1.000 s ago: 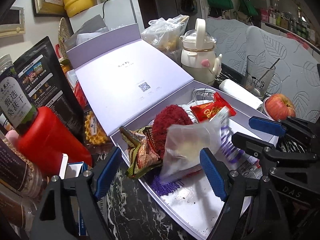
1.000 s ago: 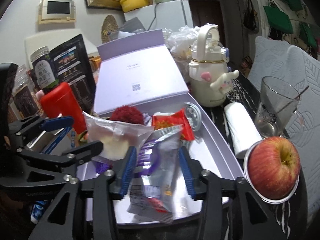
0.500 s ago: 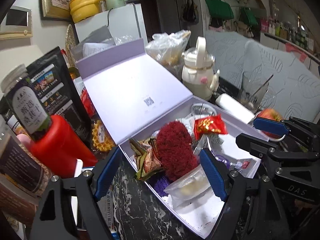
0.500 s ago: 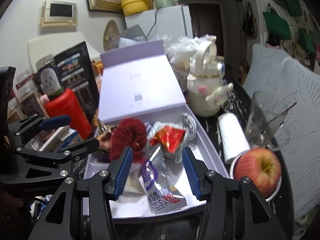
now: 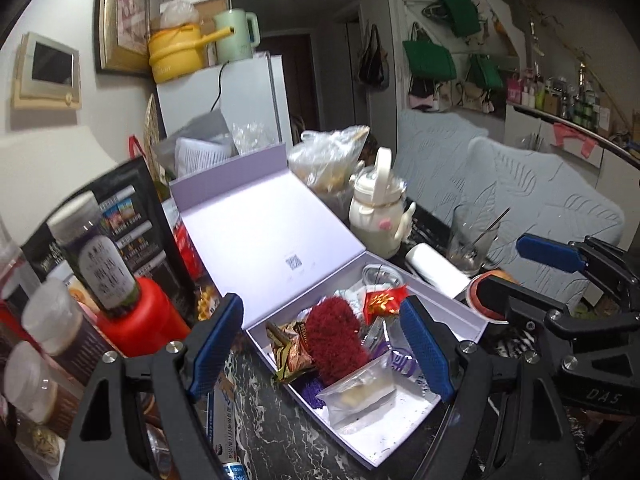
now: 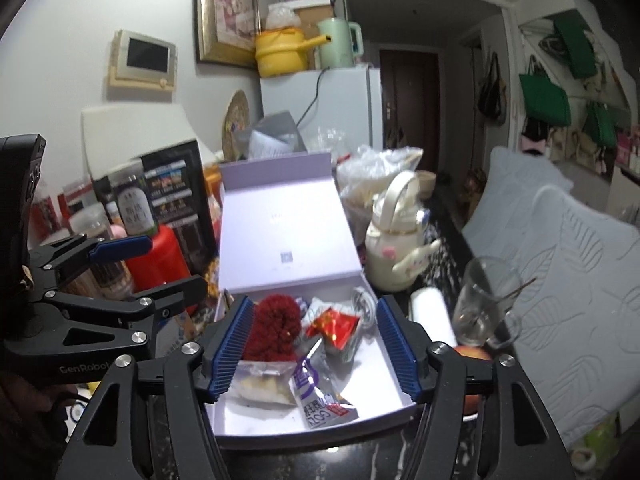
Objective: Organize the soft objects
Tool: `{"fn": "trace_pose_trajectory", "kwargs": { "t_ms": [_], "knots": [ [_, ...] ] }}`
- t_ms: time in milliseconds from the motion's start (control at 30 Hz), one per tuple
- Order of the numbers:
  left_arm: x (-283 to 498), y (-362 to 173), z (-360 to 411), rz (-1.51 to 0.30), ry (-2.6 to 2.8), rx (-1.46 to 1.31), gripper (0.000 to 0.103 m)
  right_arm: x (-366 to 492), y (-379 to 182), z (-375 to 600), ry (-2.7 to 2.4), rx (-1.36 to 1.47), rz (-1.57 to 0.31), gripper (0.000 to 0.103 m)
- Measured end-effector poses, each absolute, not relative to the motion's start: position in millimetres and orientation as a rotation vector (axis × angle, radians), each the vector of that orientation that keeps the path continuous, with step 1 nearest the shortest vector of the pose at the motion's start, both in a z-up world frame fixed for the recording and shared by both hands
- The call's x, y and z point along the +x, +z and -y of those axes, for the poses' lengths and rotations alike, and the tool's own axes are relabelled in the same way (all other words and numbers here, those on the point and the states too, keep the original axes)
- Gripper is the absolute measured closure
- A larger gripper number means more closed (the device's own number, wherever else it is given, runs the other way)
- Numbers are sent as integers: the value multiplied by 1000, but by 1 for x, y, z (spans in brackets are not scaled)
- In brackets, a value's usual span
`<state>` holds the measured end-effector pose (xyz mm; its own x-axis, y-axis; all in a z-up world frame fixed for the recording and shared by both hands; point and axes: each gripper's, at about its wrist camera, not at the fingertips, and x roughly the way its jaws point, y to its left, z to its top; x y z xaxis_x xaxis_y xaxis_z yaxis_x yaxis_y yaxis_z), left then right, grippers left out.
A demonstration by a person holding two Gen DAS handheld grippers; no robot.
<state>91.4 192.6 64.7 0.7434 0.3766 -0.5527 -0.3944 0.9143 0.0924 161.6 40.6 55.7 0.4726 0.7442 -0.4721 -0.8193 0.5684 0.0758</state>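
Your left wrist view catches a crumpled snack wrapper (image 5: 289, 350) at the near-left end of the lavender box (image 5: 466, 322), which your right wrist view hides behind a finger. Your right view alone reads the purple-and-white pouch (image 6: 320, 396) whole, lying just right of the clear bag (image 6: 264, 384). Both your left gripper (image 5: 325, 350) and right gripper (image 6: 315, 350) hang spread wide and empty above the box; the red fuzzy ball (image 5: 338, 338) and clear bag lie below between the jaws, untouched

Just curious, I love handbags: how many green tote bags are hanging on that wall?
3 show: one green tote bag highest up, a second lower left, a third lower right. More may hang out of view.
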Motion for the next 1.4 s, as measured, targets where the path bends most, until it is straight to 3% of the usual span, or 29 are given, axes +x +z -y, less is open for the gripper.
{"fn": "trace_pose_trajectory", "kwargs": {
  "t_ms": [133,267,733,1400],
  "knots": [
    [74,81,-180,-566,441,-20,22,147,73,-25,926,-164,-442,23],
    [53,92,-169,-525,447,-10,1,128,86,-8,886,-164,-406,15],
    [-11,89,-135,-469,407,-4,1,66,88,51,778,-139,-433,9],
    [-40,24,-104,-545,362,-67,1,27,21,84,748,-106,-520,9]
  ]
}}
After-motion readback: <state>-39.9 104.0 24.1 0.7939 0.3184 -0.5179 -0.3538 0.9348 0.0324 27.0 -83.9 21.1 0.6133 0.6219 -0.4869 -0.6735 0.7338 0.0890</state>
